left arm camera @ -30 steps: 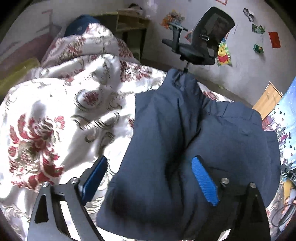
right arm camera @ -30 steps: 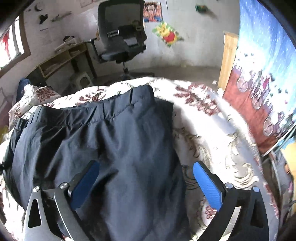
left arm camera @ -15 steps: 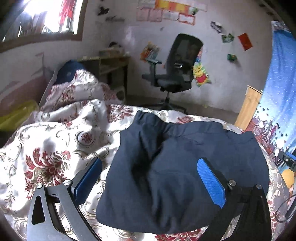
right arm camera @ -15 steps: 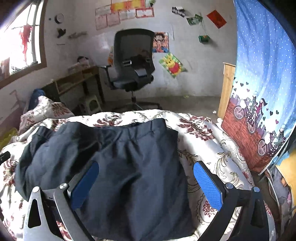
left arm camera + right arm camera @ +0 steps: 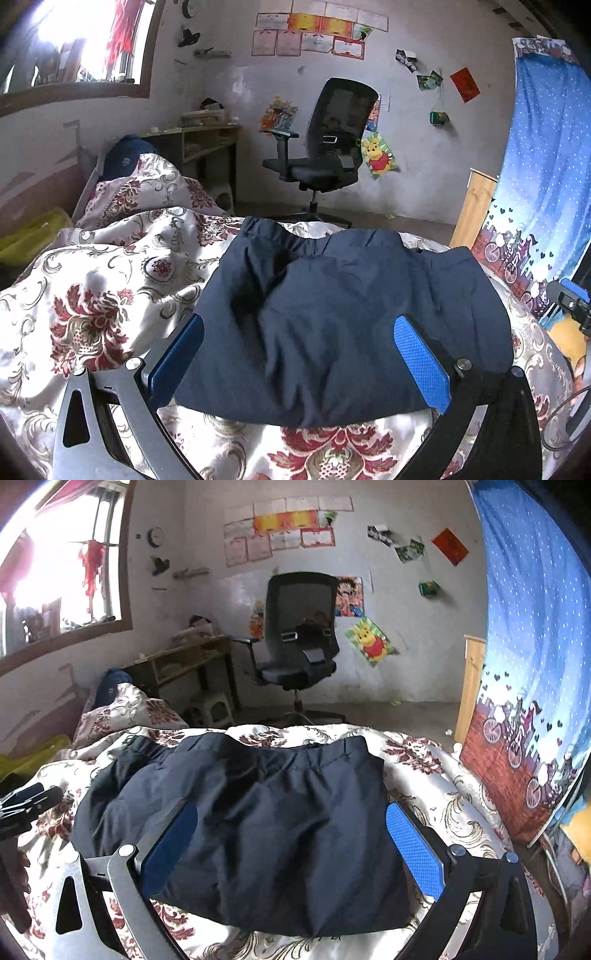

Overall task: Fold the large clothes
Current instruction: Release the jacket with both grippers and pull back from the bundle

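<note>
Your navy trousers lie folded on the floral bedspread, the elastic waistband at the far edge toward the room and the rounded fold nearest you. From the right wrist view the same garment sits as a broad dark slab, with a looser, rumpled portion bunched at its left side. The cloth rests flat on the bed and neither tool is touching it.

Your left gripper hangs above the near edge of the trousers with its blue pads spread wide and nothing between them. Your right gripper is likewise released, its fingers splayed to either side of the folded cloth, holding nothing. The left tool shows at the left edge of the right wrist view, and the right tool at the right edge of the left wrist view.

Beyond the bed, a black mesh office chair stands on the bare floor against a white wall hung with posters and certificates. To its left a wooden desk has open shelves with a few small items on top; what the shelves hold is too small to tell. A small stool sits beneath it. A blue patterned curtain hangs at the right, and a bright window opens at the left.
</note>
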{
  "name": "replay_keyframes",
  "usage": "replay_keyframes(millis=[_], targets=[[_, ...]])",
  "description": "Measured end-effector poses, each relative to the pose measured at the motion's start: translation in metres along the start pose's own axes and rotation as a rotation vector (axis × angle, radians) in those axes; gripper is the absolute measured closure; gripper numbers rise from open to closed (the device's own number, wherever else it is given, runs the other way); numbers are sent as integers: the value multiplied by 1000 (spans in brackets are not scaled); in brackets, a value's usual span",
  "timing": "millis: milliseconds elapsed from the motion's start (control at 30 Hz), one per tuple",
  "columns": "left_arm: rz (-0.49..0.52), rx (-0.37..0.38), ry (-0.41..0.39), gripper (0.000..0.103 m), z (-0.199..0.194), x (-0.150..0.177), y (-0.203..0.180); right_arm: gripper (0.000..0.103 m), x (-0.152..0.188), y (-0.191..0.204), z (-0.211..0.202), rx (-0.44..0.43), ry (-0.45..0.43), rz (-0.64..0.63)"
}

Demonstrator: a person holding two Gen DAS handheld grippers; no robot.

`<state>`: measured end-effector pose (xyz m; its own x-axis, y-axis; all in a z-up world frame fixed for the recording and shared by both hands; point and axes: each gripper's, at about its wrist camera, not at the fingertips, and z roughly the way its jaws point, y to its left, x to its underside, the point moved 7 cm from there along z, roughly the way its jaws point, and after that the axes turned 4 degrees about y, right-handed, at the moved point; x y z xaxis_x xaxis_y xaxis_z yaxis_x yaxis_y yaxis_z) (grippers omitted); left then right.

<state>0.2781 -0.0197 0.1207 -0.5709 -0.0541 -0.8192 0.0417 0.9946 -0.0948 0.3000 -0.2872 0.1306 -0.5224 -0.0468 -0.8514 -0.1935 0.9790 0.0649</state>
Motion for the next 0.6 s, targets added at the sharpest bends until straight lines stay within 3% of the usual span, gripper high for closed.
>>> replay_keyframes(millis=[367,600], targets=[[87,-11,-104,2,-40,17,-21,0,17,43,-31,-78,6,-103],[123,2,-122,2,-48,26,-25,0,30,54,-34,-111,23,-112]])
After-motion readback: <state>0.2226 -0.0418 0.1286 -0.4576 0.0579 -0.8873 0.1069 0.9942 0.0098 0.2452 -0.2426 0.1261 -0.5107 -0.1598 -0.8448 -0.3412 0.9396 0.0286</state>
